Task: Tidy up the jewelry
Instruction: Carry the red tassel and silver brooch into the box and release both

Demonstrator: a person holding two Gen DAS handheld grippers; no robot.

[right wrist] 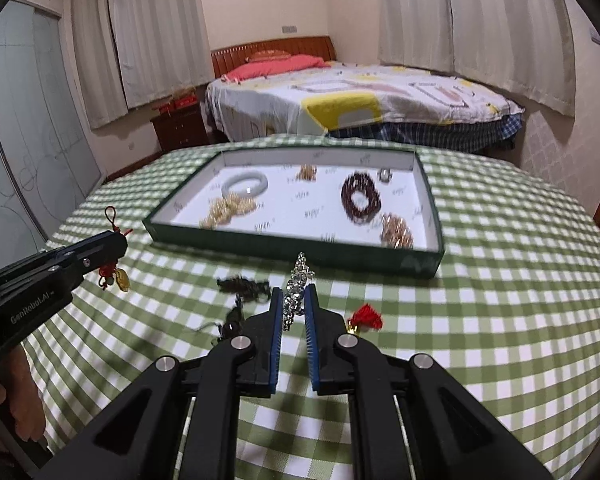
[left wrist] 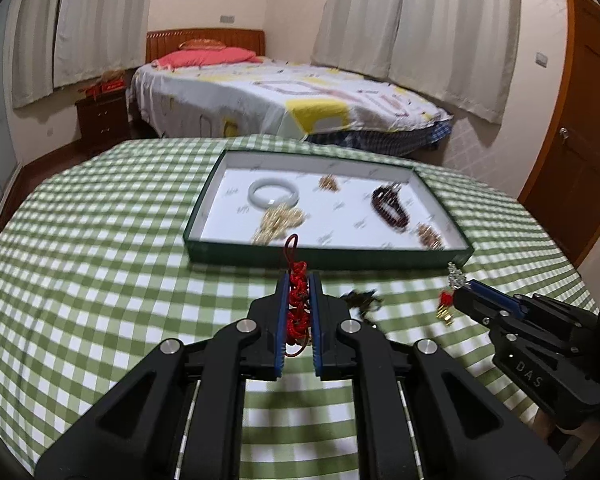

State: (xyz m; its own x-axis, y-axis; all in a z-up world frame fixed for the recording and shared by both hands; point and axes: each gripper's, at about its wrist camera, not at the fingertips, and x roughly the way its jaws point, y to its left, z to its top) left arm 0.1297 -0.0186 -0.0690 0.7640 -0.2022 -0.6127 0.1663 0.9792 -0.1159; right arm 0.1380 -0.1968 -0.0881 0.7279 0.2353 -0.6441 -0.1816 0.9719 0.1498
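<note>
The left gripper [left wrist: 299, 280] clamped a red knotted charm [left wrist: 298, 308]; the right gripper [right wrist: 293, 294] pinched what looked like a silver chain [right wrist: 296, 284]. Both needed carrying into the green tray [left wrist: 328, 254].

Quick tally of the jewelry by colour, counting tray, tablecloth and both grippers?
White: 1, bangle
Gold: 3, gold pieces
Dark red: 1, bead bracelet
Silver: 2, ring, chain in right gripper
Red: 1, knotted charm in left gripper
Black: 1, dark piece on tablecloth
Total: 9
</note>
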